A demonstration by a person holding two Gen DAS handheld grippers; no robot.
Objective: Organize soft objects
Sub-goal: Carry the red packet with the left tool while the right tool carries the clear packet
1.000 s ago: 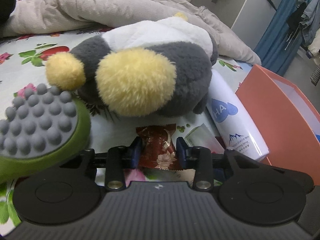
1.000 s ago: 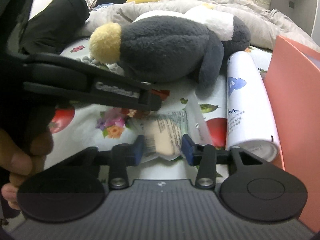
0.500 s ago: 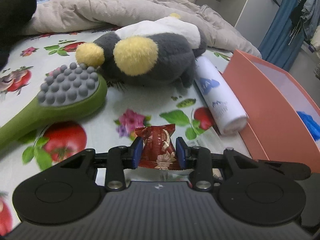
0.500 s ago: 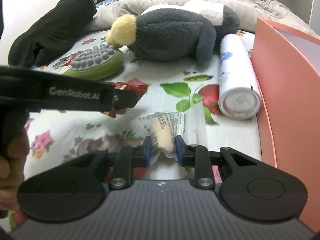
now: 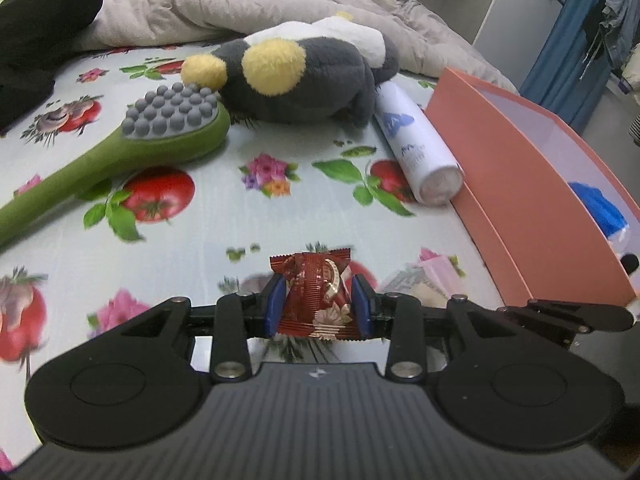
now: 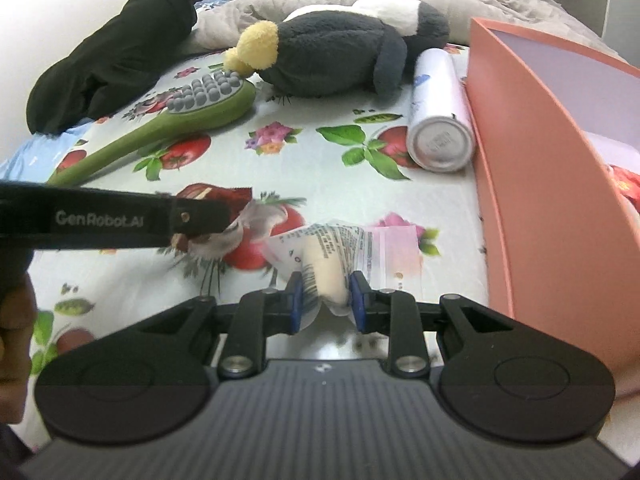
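Note:
My left gripper [image 5: 318, 305] is shut on a dark red snack packet [image 5: 316, 292], held just above the fruit-print bedsheet. My right gripper [image 6: 325, 298] is shut on a clear packet with a pale bun [image 6: 332, 268] inside. That clear packet [image 5: 424, 280] shows to the right of the red one in the left wrist view. The left gripper's arm [image 6: 112, 220] crosses the right wrist view from the left, the red packet [image 6: 224, 196] at its tip. A grey, white and yellow plush toy [image 5: 304, 76] [image 6: 340, 52] lies at the back.
A salmon-pink box [image 5: 532, 184] [image 6: 552, 168] stands open on the right, with something blue inside. A white spray can [image 5: 416, 148] [image 6: 440, 116] lies against its wall. A green massage brush [image 5: 160, 136] [image 6: 180, 120] lies left. Black cloth [image 6: 112, 56] and a grey quilt [image 5: 240, 8] fill the back.
Both grippers have pulled back from the plush toy, carrying their packets. The right gripper's jaws closed tighter on the clear packet. More of the sheet, the brush and the box has come into view.

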